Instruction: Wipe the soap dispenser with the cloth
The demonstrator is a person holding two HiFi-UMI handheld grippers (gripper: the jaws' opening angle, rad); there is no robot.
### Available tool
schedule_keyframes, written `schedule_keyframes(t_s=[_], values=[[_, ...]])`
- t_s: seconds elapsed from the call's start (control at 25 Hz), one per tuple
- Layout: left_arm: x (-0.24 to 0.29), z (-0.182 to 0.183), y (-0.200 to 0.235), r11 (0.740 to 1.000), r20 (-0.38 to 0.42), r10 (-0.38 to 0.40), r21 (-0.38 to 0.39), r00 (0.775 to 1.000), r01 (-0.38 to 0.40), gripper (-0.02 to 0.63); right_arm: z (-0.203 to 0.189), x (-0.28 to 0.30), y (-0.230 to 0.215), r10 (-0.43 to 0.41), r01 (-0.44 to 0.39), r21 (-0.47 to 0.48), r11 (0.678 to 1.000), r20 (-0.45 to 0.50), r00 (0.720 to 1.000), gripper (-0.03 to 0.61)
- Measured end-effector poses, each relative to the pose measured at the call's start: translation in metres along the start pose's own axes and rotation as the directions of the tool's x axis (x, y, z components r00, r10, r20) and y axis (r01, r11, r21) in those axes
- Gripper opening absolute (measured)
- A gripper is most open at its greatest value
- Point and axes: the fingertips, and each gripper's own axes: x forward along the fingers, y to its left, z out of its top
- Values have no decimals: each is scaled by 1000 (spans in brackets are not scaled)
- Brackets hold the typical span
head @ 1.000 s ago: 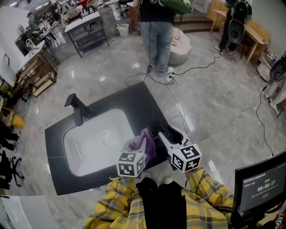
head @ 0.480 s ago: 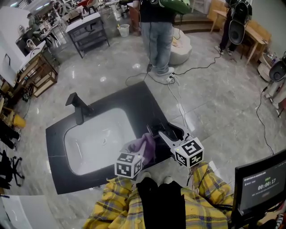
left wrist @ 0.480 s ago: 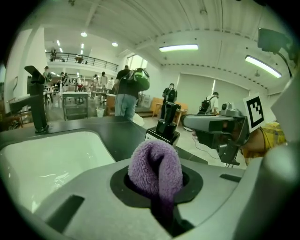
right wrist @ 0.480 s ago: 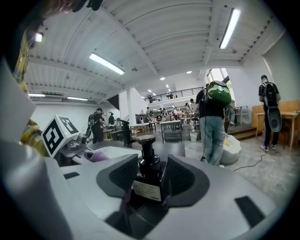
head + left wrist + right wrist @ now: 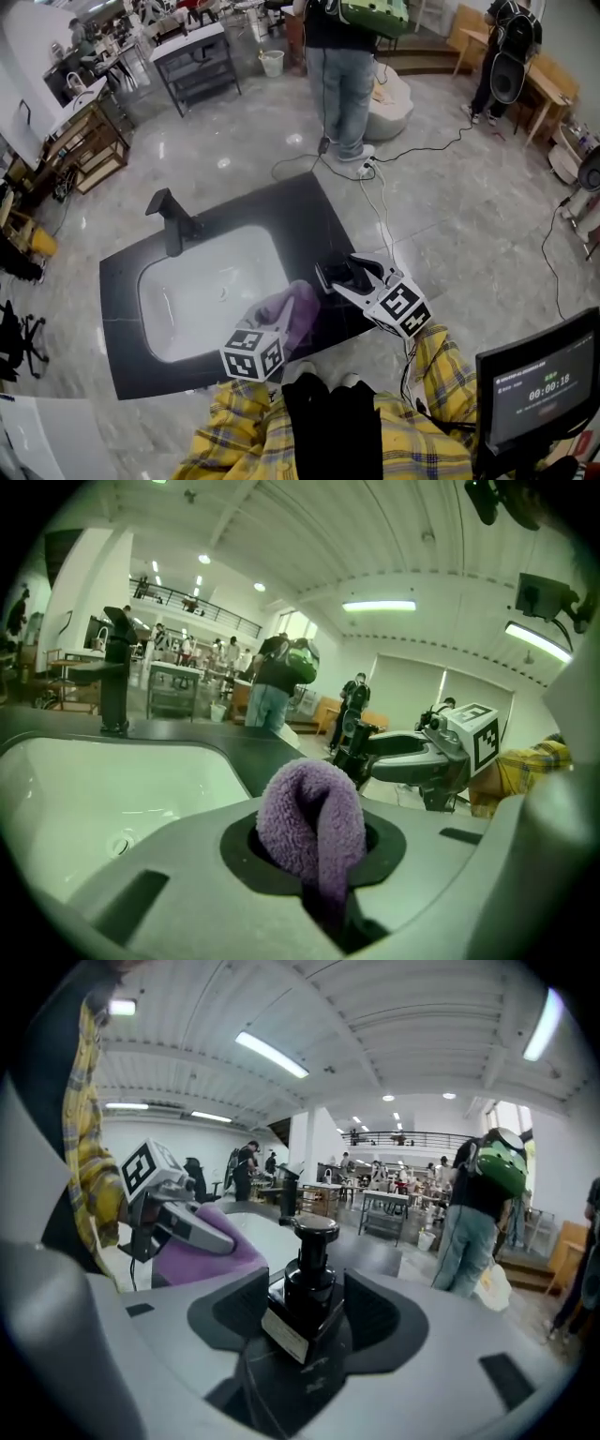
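Head view, looking steeply down at a black counter with a white sink; the faucet stands at ten o'clock of the basin. The soap dispenser, a small dark pump bottle with a squarish body, stands on the counter at four o'clock of the basin.

The right gripper has the bottle between its jaws. They have just been opening, and the pads look eased off its sides, not clamped. The left gripper is clenched on a purple cloth, which bulges in a soft fold at eight o'clock of the dispenser, close by but not touching it.

The bottle is probably light, rigid and smooth, so it could slip or tip. The flat sides of the body are the best place to hold it, never the thin pump neck. The cloth is limp and plush, and should mould around the bottle.
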Motion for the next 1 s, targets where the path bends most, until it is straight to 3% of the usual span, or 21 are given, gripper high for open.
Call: schedule_keyframes(t_s=[0.16,0.6,0.8,0.88,1.0], values=[[-7,3,6,1000,18,18,-9,1000,-18,43,-1,10,2,65,-72,-106,992,-66,996,228],[-14,12,11,999,54,36,-37,998,-34,43,-2,24,3,236,-263,-183,947,-153,960,227],[-11,14,7,999,55,28,-35,998,-26,43,-3,27,4,308,-343,-178,922,-196,931,224],[-9,16,7,999,63,29,-35,998,-27,43,-3,27,5,335,-367,-158,917,-196,921,192],[-7,21,8,999,79,38,-36,996,-35,43,-3,27,3,335,-357,-126,926,-163,928,190]])
